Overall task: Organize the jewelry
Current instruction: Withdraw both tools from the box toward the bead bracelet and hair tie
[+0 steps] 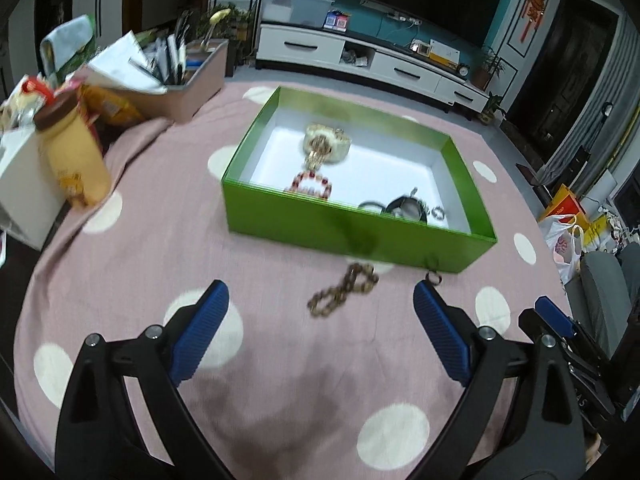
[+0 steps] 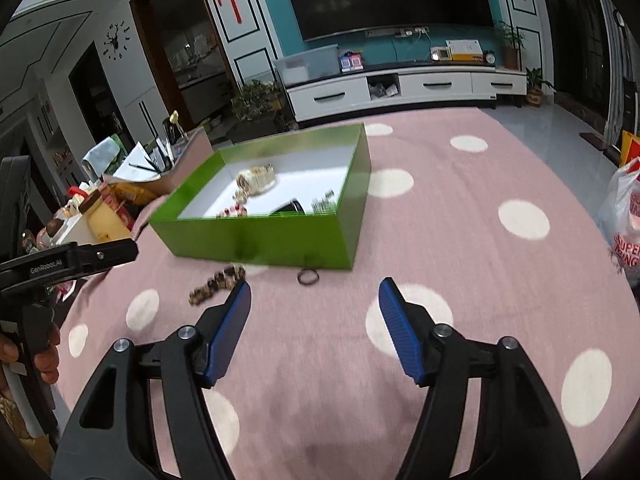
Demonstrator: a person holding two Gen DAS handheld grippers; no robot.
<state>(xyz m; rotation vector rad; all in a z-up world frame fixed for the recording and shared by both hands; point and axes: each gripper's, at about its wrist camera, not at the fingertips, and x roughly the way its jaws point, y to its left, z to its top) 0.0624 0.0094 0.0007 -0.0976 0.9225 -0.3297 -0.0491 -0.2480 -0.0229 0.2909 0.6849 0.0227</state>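
Green box (image 1: 352, 236) at frame centre, both claws wide open and empty.
Inside: gold watch (image 1: 326, 145), red bead bracelet (image 1: 310, 184), dark items.

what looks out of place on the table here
Two pieces lie loose on the pink cloth just outside the green box: a brown chain bracelet and a small dark ring by the box's front wall. The other jewelry is inside. Both grippers, left and right, are open and empty.
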